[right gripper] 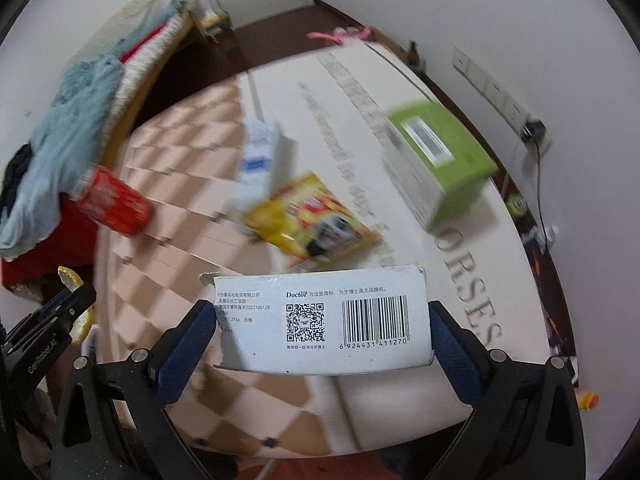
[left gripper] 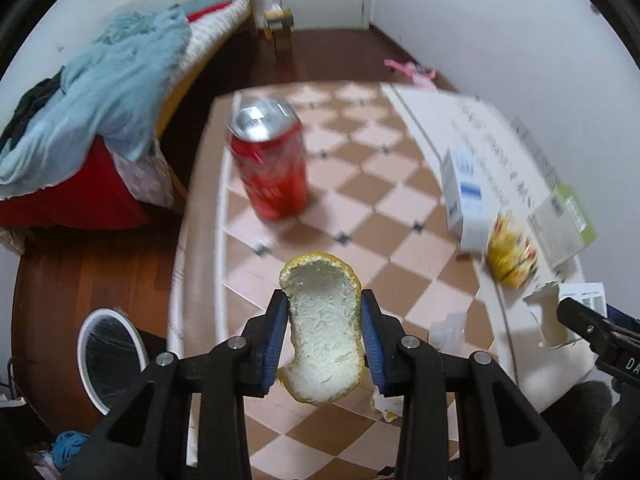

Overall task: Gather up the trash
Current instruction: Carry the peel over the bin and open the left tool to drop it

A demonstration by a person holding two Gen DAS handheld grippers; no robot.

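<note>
My left gripper [left gripper: 325, 330] is shut on a piece of citrus peel [left gripper: 322, 332], white pith facing the camera, held above the checkered table [left gripper: 384, 208]. My right gripper [right gripper: 320, 334] is shut on a flattened white toothpaste carton [right gripper: 324, 322] with a barcode and QR code. On the table stand a red soda can [left gripper: 272, 164], a white and blue carton [left gripper: 466, 200], a yellow snack wrapper [right gripper: 312, 220] and a green box [right gripper: 440, 160]. The right gripper's black body [left gripper: 600, 336] shows at the right edge of the left wrist view.
A white-rimmed bin [left gripper: 110, 354] lined with a black bag stands on the wooden floor left of the table. A bed with blue and red bedding [left gripper: 100, 92] lies further left. Small clear plastic scraps [left gripper: 450, 332] and torn paper lie near the table's front edge.
</note>
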